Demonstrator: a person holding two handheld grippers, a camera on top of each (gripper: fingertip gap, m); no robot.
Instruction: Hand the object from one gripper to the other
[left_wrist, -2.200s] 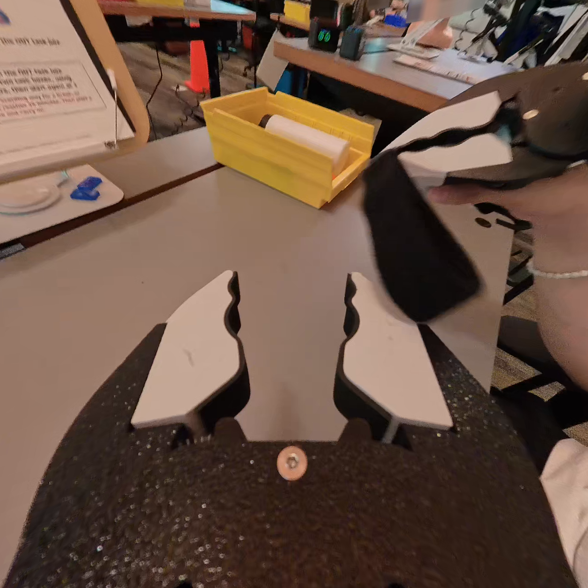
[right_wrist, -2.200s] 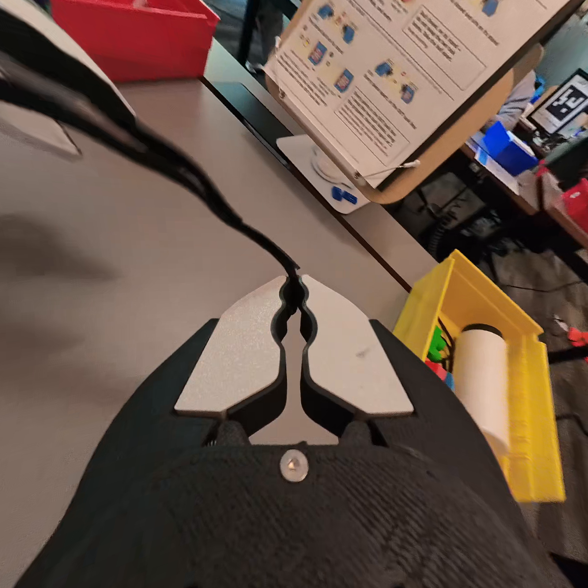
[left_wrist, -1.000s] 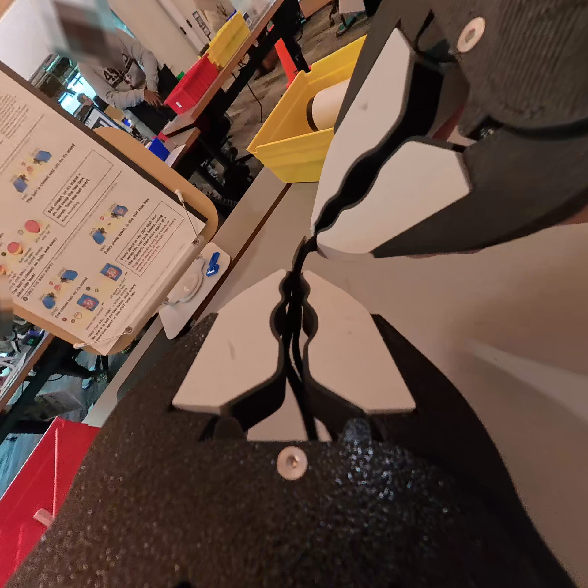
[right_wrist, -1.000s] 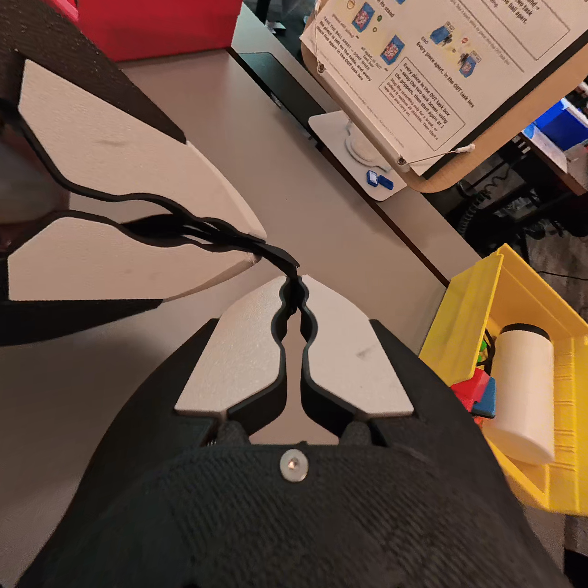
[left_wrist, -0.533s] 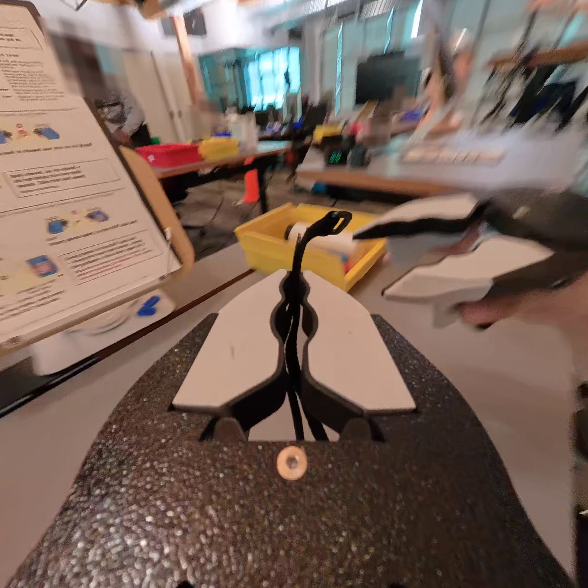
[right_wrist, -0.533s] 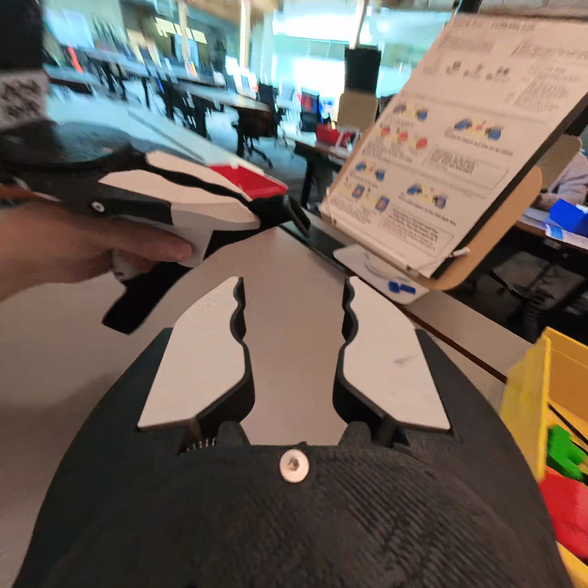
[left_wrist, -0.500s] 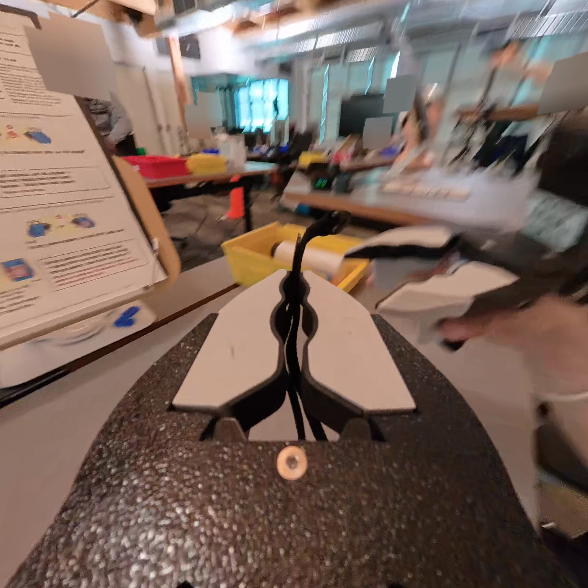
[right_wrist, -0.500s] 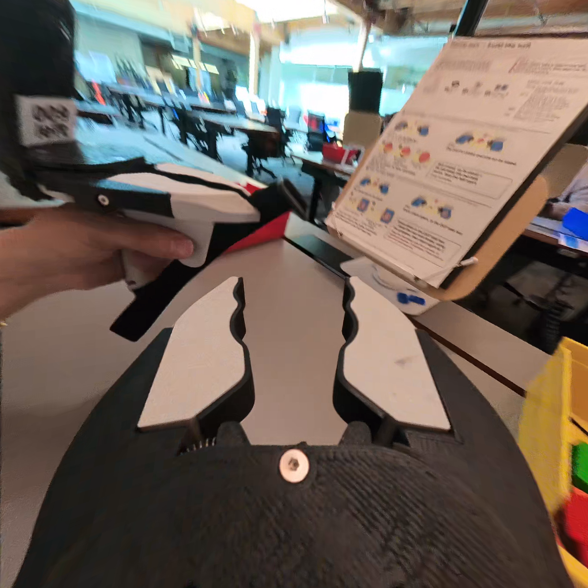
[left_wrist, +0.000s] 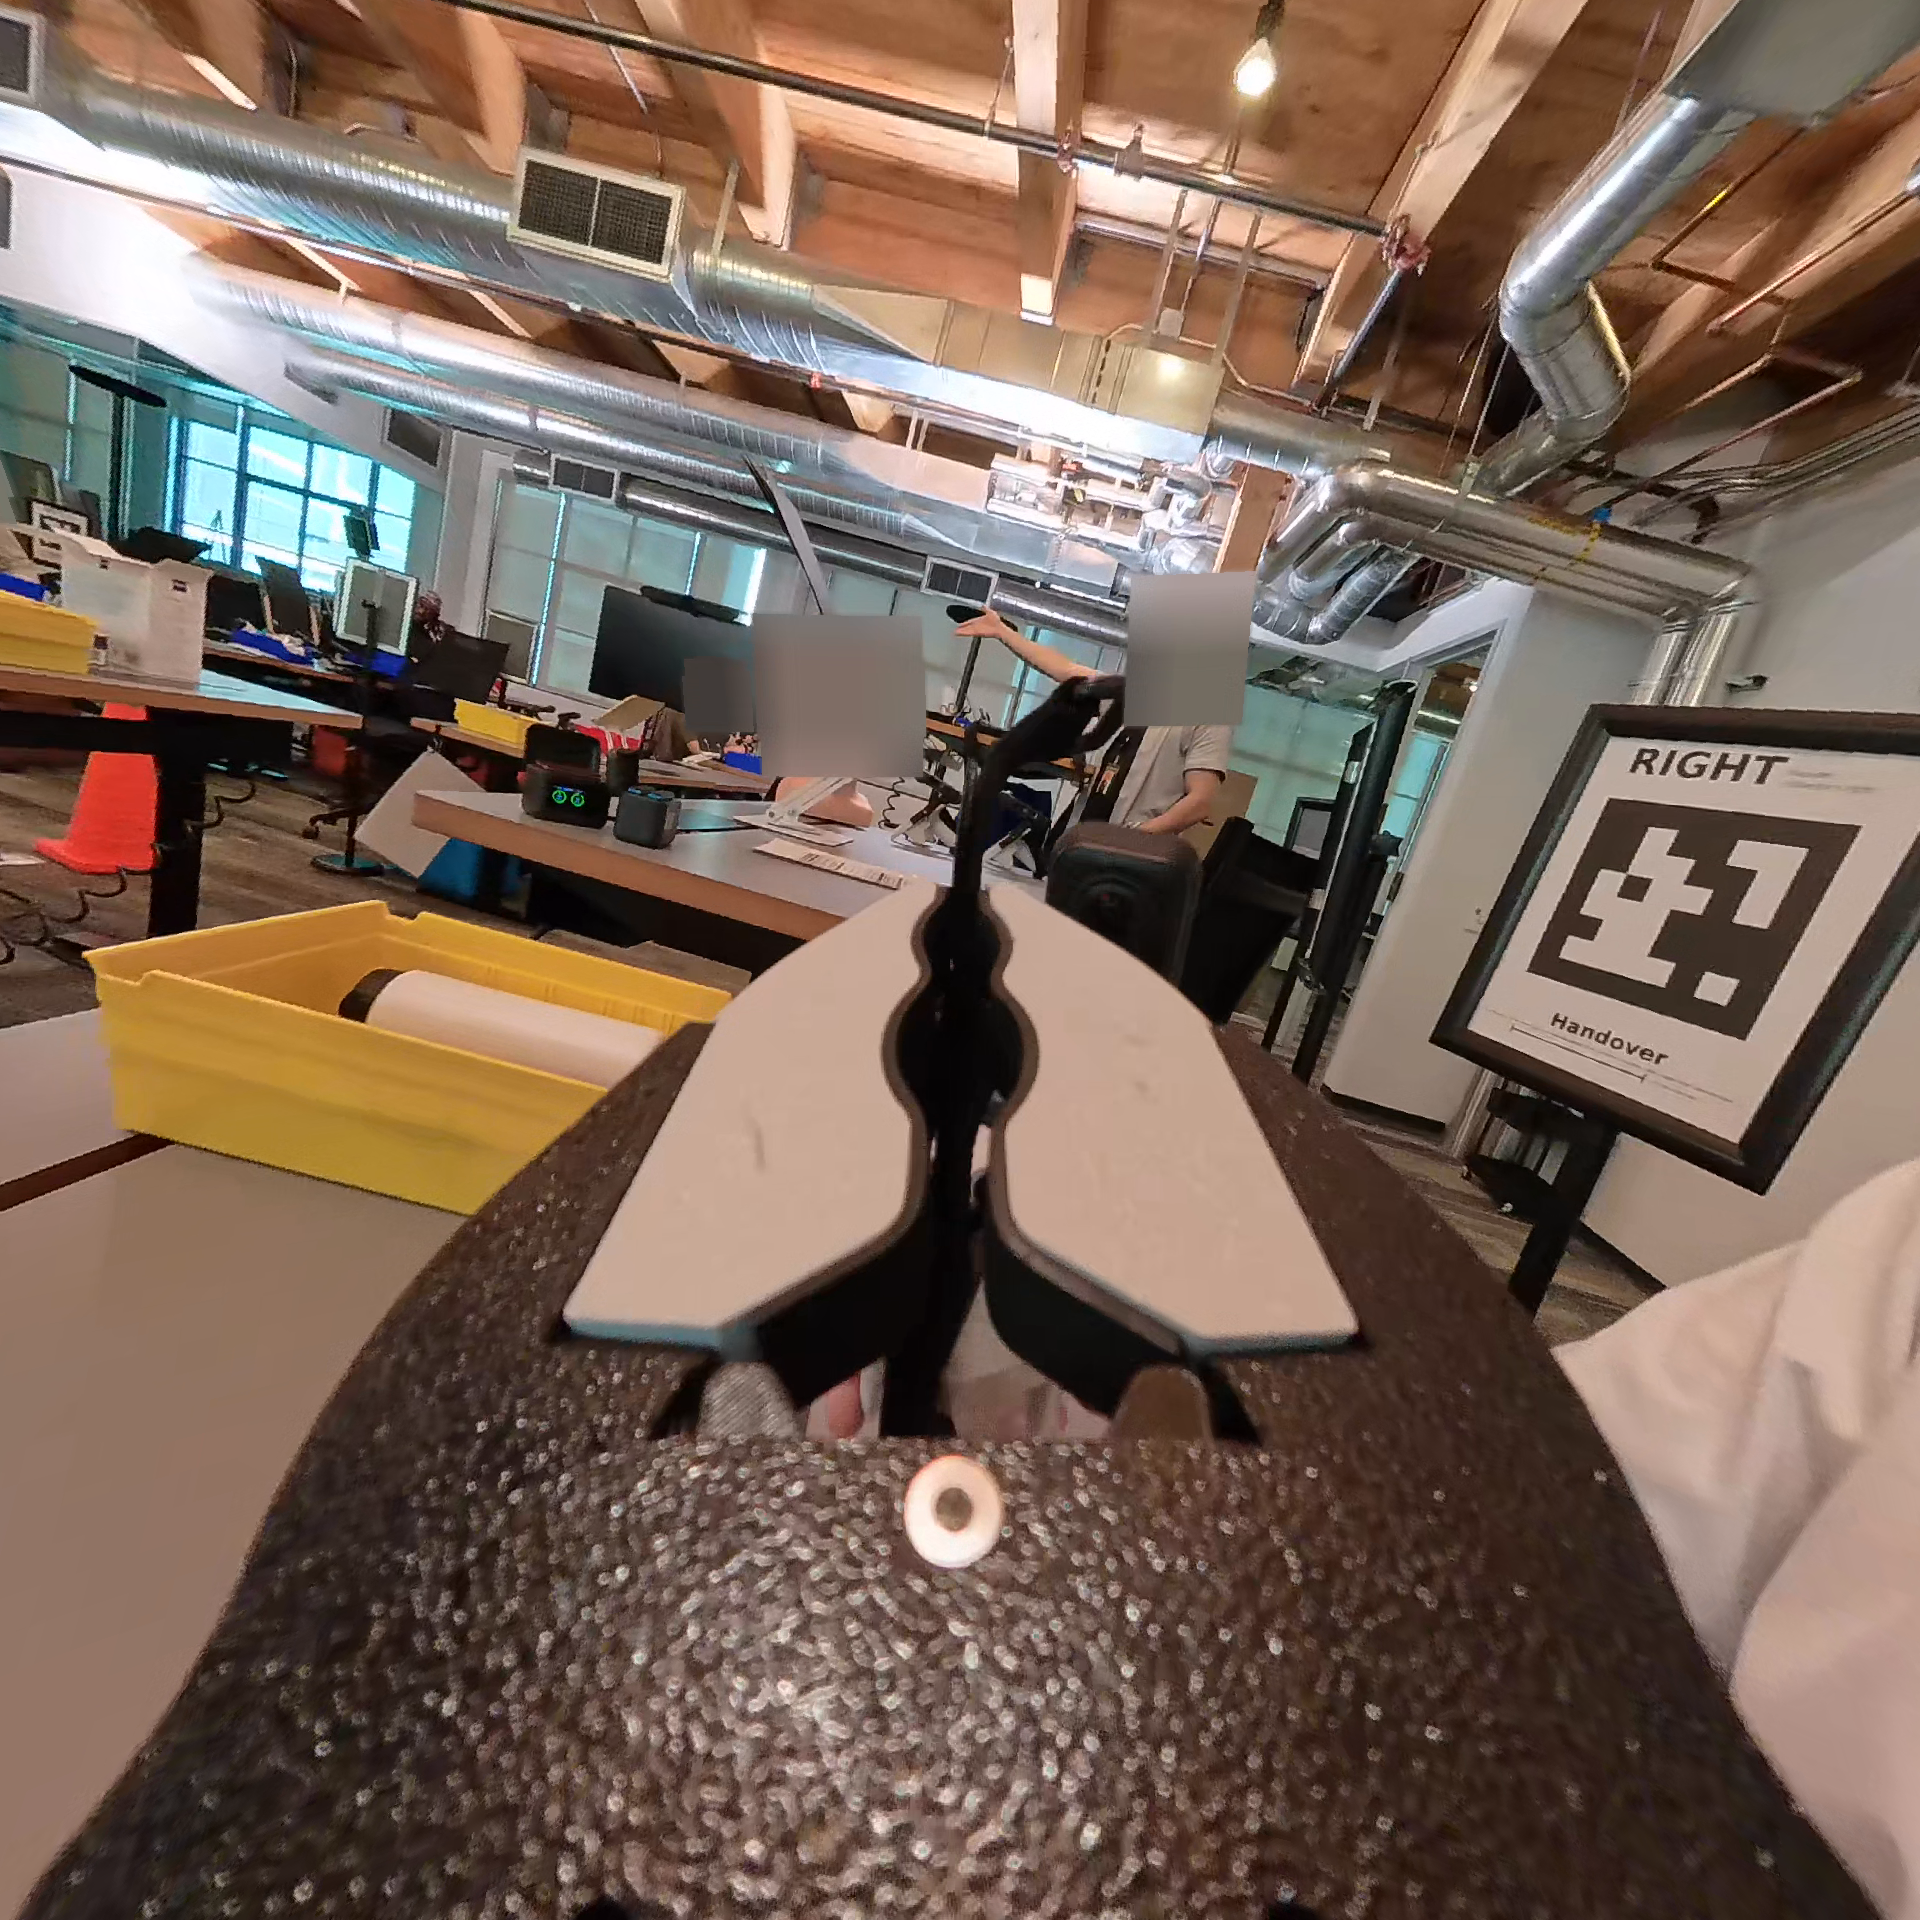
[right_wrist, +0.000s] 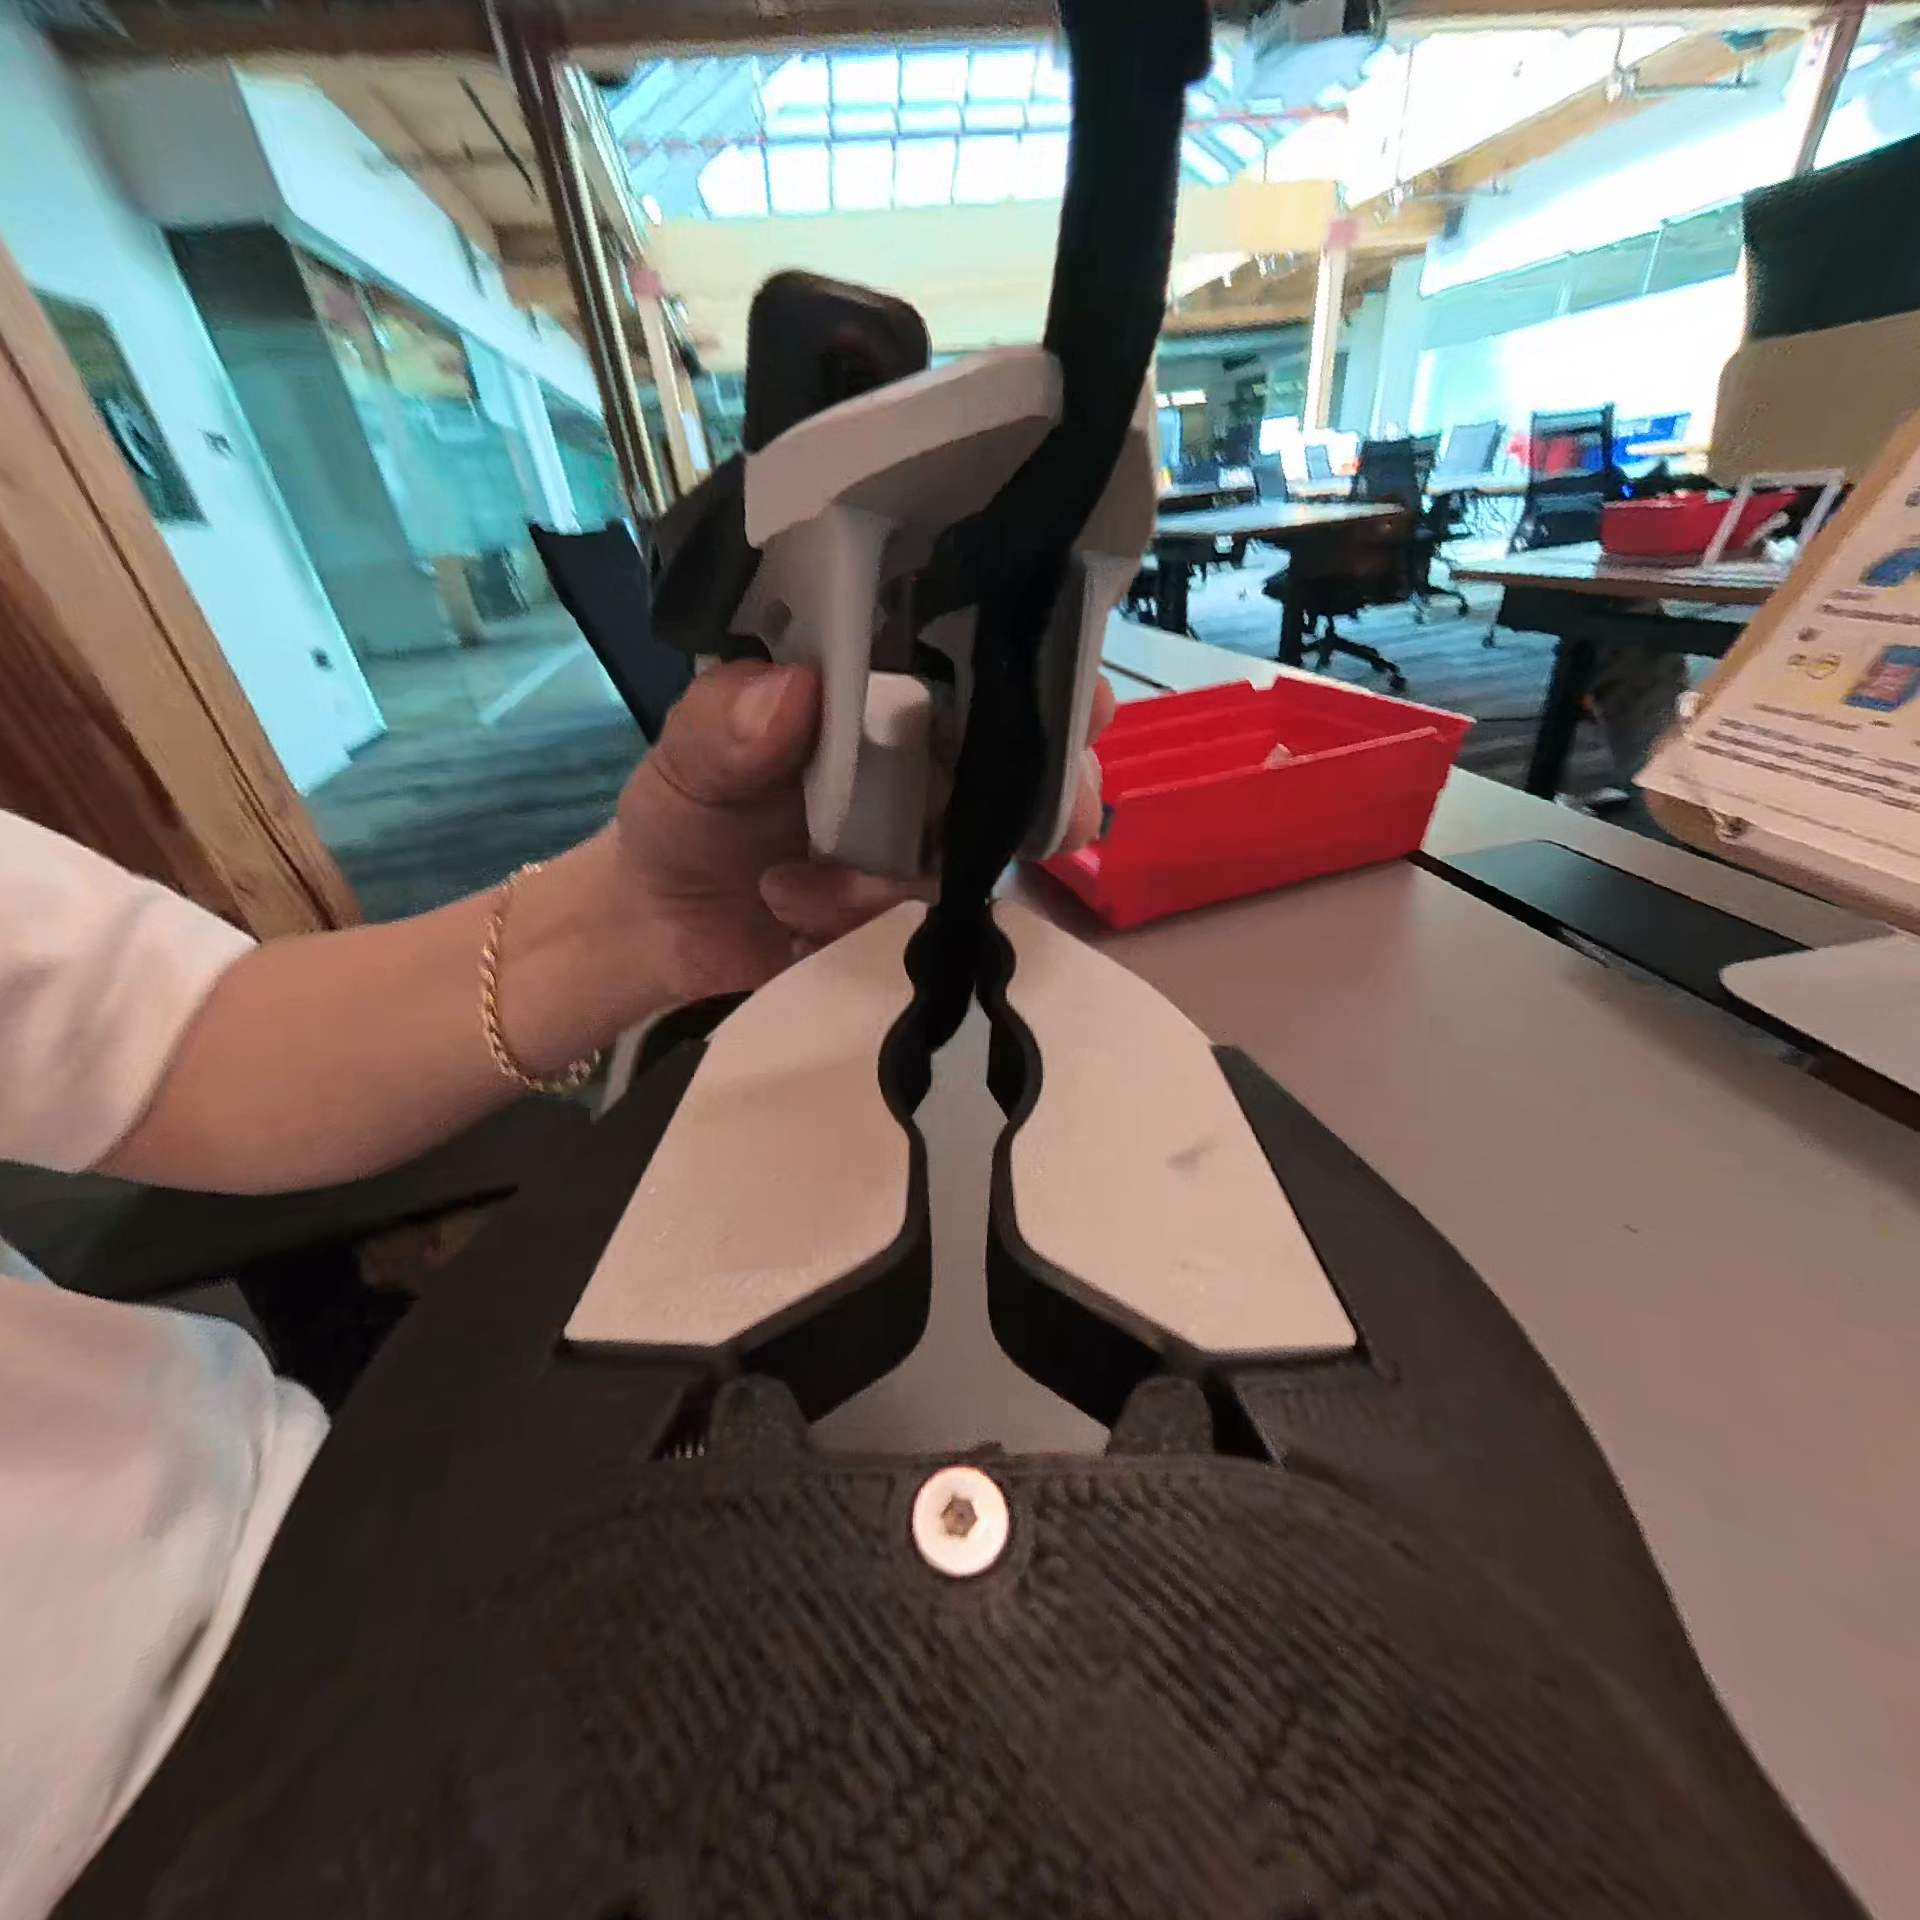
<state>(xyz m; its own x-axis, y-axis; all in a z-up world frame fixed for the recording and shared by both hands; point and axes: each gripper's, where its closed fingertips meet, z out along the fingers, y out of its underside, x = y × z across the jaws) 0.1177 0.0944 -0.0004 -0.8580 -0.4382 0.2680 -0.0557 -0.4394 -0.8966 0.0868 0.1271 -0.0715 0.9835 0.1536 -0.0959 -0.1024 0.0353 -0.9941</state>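
Above a grey table (right_wrist: 1507, 1091) in an open-plan workshop (wooden beams, silver ducts overhead), a black strap (right_wrist: 1049, 582) stands upright, pinched by both the closed left gripper (left_wrist: 957, 914) and the closed right gripper (right_wrist: 954, 940), yellow bin (left_wrist: 312, 1070) and red bin (right_wrist: 1268, 790) nearby.

Open-plan lab workspace: exposed timber beams and silver ducts (left_wrist: 1558, 312), rows of benches (left_wrist: 665, 862), parts bins (left_wrist: 312, 1060), marker sign (left_wrist: 1704, 935).
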